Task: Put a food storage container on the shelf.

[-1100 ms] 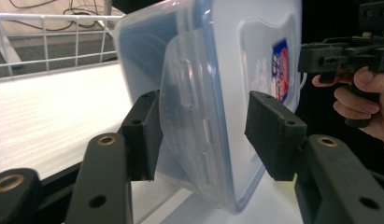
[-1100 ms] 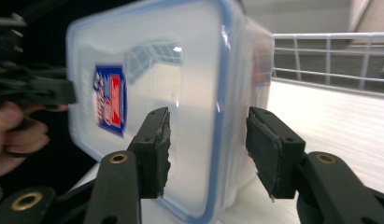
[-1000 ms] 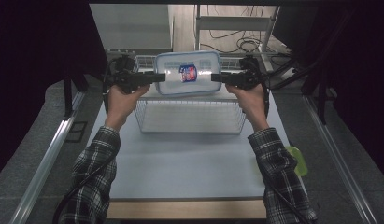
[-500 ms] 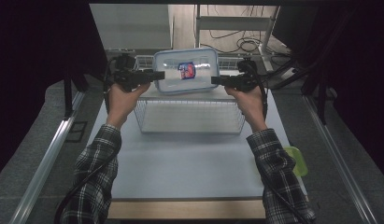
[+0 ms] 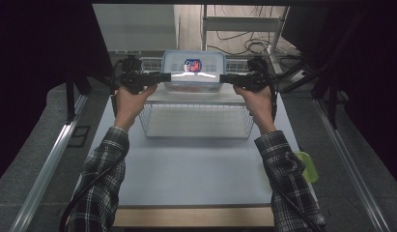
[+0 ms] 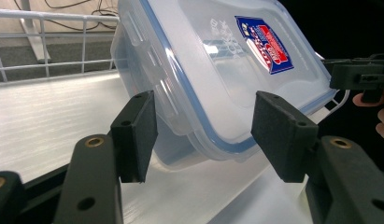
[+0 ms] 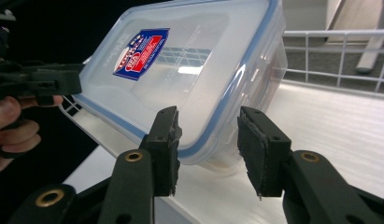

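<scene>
Clear plastic container (image 5: pixel 193 71) w/ blue-rimmed snap lid and a red/blue label, tilted so the lid faces the person. It leans at the far end of the wire basket (image 5: pixel 196 121), which sits on the white table (image 5: pixel 186 169).

Left gripper (image 5: pixel 164 77) is at the container's left end. In the left gripper view the container (image 6: pixel 213 70) corner sits between the jaws, but the pads (image 6: pixel 133 135) stand apart from it w/ gaps both sides; jaws have just been opening, roughly half wide.

Right gripper (image 5: pixel 225 79) is at the container's right end. In the right gripper view the container (image 7: pixel 189 70) lid rim sits between the jaws, left pad (image 7: pixel 164 140) at or just beside the rim, right pad off it. Firm pinch? Can't tell.

Green object (image 5: pixel 304 166) lies off the basket's near-right, at the table edge.
</scene>
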